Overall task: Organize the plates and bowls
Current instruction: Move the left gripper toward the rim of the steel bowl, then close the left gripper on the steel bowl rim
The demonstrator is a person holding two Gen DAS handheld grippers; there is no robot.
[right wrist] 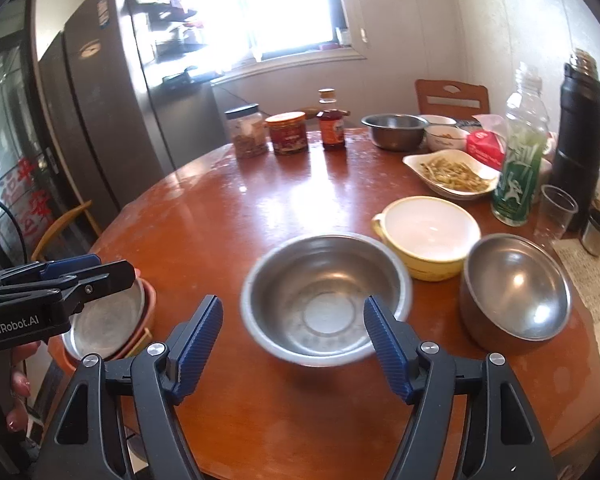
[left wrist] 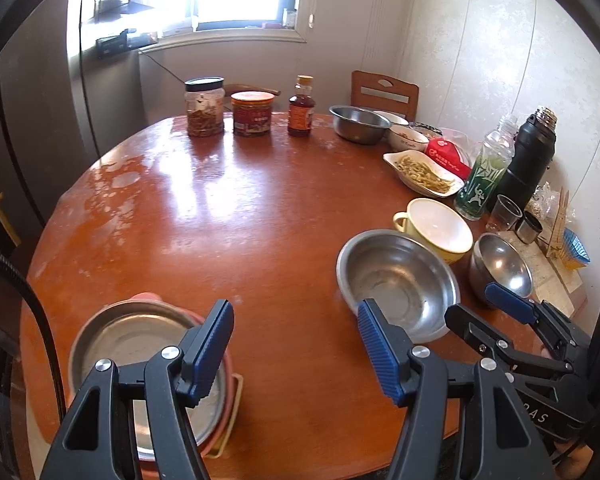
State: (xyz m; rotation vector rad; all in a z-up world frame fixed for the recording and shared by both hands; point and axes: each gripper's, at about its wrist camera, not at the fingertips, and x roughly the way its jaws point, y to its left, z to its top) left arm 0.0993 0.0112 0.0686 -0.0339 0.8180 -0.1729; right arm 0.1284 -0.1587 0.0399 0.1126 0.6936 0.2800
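A wide steel bowl (left wrist: pixel 396 280) (right wrist: pixel 326 300) sits on the round wooden table (left wrist: pixel 228 208), right of the middle. My right gripper (right wrist: pixel 294 308) is open just in front of it, and the pads touch nothing. Beside that bowl stand a yellow bowl with a handle (left wrist: pixel 436 228) (right wrist: pixel 432 232) and a small deep steel bowl (left wrist: pixel 500 264) (right wrist: pixel 516 288). At the near left edge a steel plate (left wrist: pixel 140 332) (right wrist: pixel 104 320) lies stacked on a pink dish. My left gripper (left wrist: pixel 296 320) is open and empty over bare table, just right of that stack.
At the back stand a jar (left wrist: pixel 204 108), a red tub (left wrist: pixel 252 114), a sauce bottle (left wrist: pixel 301 108) and another steel bowl (left wrist: pixel 358 124). A white dish of food (left wrist: pixel 424 172), a green bottle (left wrist: pixel 488 172), a black flask (left wrist: pixel 528 160) and a cup (left wrist: pixel 504 212) crowd the right side.
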